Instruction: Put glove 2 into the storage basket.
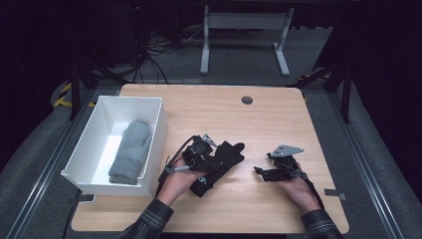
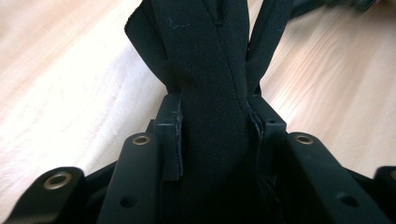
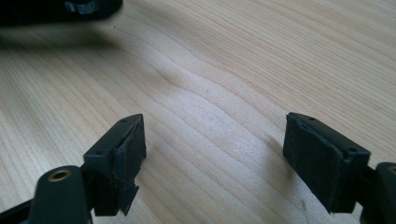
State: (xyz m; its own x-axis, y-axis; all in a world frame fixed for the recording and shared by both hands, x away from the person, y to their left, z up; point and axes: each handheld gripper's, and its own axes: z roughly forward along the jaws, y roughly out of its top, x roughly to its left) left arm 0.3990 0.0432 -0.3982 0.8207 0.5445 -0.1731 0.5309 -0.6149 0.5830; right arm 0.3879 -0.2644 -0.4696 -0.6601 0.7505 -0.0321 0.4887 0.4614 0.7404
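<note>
A black glove [image 1: 226, 157] lies across the middle of the wooden table [image 1: 259, 124]. My left gripper [image 1: 211, 160] is shut on it near the cuff end. In the left gripper view the glove [image 2: 205, 56] runs up between the two pads [image 2: 172, 135], which press it from both sides, and its fingers hang over the wood beyond. My right gripper [image 1: 260, 172] rests to the right of the glove, apart from it, pointing left. Its jaws [image 3: 215, 154] stand open over bare wood with nothing between them. The glove's edge [image 3: 60, 9] shows at the top left of that view.
A white bin [image 1: 94, 149] stands on the table's left side with a grey mitten [image 1: 130, 149] lying in it. A dark round grommet [image 1: 247, 100] sits near the far edge. Beyond the table are a desk frame and cables on the floor.
</note>
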